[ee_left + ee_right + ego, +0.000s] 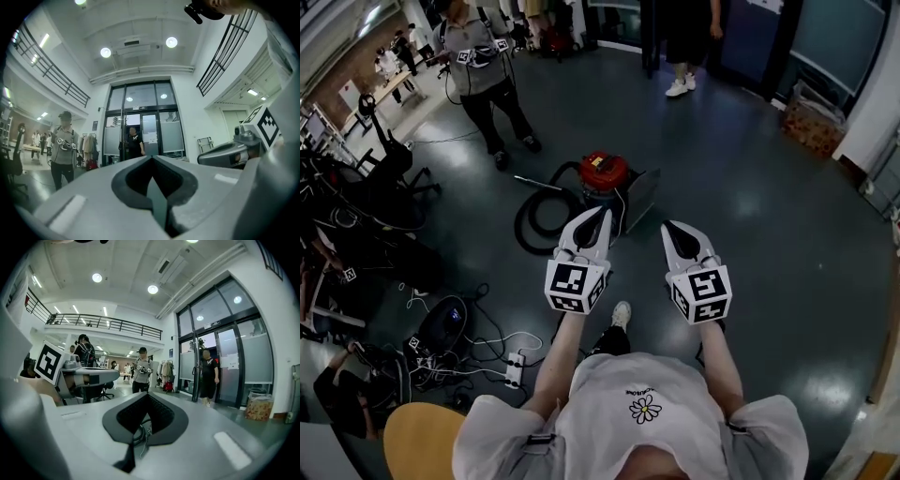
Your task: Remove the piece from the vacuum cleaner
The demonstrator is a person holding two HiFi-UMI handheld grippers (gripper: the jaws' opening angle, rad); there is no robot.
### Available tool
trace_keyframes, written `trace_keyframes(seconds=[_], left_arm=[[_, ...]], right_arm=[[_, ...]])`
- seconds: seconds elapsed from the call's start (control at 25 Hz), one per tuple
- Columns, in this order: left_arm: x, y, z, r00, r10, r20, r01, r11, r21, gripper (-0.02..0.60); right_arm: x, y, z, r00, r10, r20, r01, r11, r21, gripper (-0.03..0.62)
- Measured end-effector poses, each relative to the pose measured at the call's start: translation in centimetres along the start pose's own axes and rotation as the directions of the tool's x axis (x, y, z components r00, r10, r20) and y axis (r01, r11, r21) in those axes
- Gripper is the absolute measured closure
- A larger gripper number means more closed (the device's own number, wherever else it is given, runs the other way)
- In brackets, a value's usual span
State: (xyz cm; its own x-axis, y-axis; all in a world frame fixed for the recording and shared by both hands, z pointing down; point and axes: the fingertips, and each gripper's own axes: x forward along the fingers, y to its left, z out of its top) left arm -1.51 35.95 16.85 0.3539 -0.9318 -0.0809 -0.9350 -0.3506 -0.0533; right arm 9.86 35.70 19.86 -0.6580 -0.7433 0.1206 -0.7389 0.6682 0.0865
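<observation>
Nothing begun yet: the vacuum cleaner [605, 174] sits untouched on the floor, well beyond the fingertips

The left gripper [599, 217] and right gripper [669, 228] hang side by side, fingers pressed together on nothing. The black hose [534, 221] coils just past the left fingers. Reach, grip and pull-off all seem left to do. A person [483, 66] stands far beyond the cleaner, and cables [492, 349] lie behind and left of the fingers; nothing appears to block the way
</observation>
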Motion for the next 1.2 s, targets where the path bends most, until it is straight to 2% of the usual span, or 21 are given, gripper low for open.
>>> trace_keyframes(seconds=[0.24, 0.44, 0.52, 0.68, 0.8, 0.88, 0.96, 1.08, 1.2], left_arm=[[5.1, 9.6, -1.3, 0.999, 0.054, -0.002, -0.054, 0.997, -0.06, 0.578], [10.2, 15.1, -1.6, 0.999, 0.038, 0.026, -0.036, 0.997, -0.072, 0.578], [12.2, 15.9, -1.8, 1.0, 0.01, 0.02, -0.009, 0.997, -0.075, 0.578], [15.4, 16.5, -2.4, 0.999, -0.048, -0.005, 0.048, 0.998, -0.034, 0.578], [17.0, 17.1, -4.1, 0.997, -0.064, -0.034, 0.062, 0.996, -0.067, 0.578], [18.2, 17.4, -5.1, 0.996, -0.072, -0.057, 0.068, 0.995, -0.08, 0.578], [19.4, 18.1, -5.4, 0.996, -0.064, -0.069, 0.059, 0.996, -0.073, 0.578], [20.2, 20.4, -6.0, 0.997, -0.003, -0.073, -0.005, 0.995, -0.1, 0.578], [22.2, 23.4, -6.2, 0.994, 0.046, -0.095, -0.053, 0.996, -0.073, 0.578]], right_arm=[[9.9, -0.8, 1.4, 0.999, 0.027, -0.037, -0.03, 0.997, -0.07, 0.572], [16.1, -3.5, 3.3, 1.0, -0.017, -0.012, 0.016, 0.996, -0.083, 0.572], [17.8, -5.0, 3.2, 0.999, -0.039, -0.022, 0.038, 0.997, -0.063, 0.572], [20.4, -7.1, 2.6, 0.997, -0.071, -0.041, 0.071, 0.997, -0.011, 0.572], [22.3, -7.8, 1.3, 0.991, -0.085, -0.1, 0.077, 0.993, -0.085, 0.572], [23.6, -8.5, 0.9, 0.99, -0.071, -0.123, 0.058, 0.993, -0.102, 0.572], [25.1, -9.4, 1.1, 0.991, -0.042, -0.127, 0.032, 0.996, -0.08, 0.572], [27.3, -10.5, 0.8, 0.989, 0.007, -0.149, -0.018, 0.997, -0.069, 0.572], [30.3, -13.1, 1.1, 0.994, -0.004, -0.11, 0.0, 0.999, -0.039, 0.572]])
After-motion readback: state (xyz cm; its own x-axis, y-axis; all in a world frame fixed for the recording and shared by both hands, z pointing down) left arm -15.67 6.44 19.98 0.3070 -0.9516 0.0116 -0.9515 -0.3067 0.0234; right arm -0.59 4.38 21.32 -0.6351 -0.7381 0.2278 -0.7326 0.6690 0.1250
